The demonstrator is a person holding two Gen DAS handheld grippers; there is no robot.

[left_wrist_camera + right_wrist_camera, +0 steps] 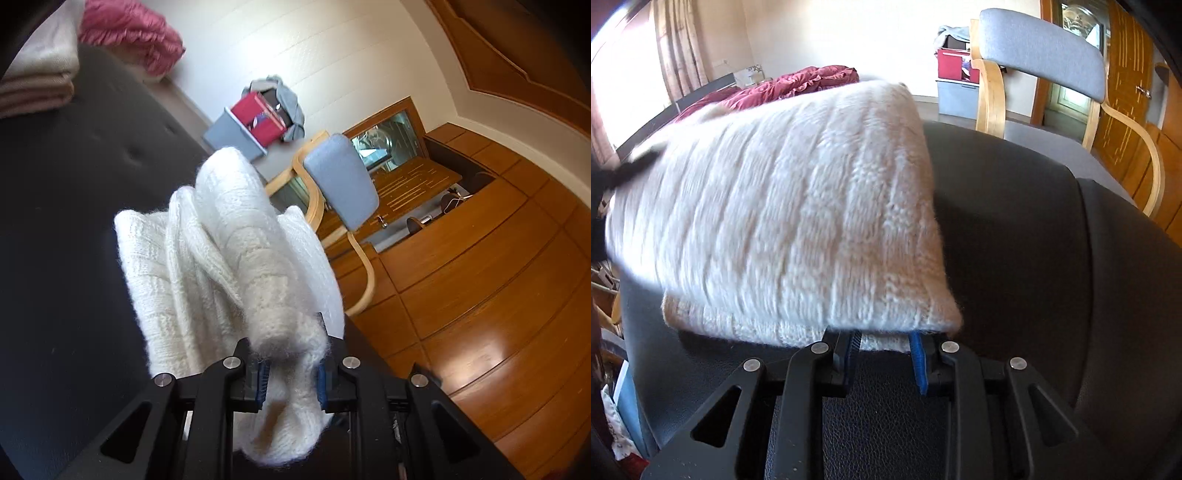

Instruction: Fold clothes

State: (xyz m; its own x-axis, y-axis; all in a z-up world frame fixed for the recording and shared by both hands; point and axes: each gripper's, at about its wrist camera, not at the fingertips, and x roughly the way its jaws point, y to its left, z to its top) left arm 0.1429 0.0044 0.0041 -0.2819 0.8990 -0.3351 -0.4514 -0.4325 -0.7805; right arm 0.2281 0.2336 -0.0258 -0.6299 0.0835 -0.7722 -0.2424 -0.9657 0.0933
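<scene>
White knit sweater hides both grippers' fingers; its far edge is blurred.

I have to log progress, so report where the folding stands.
Done: a folded beige stack sits on the dark surface. In hand: the white knit sweater, already doubled over, gripped by the left gripper and right gripper. Left: setting it down; clothes remain on the far bin.
</scene>
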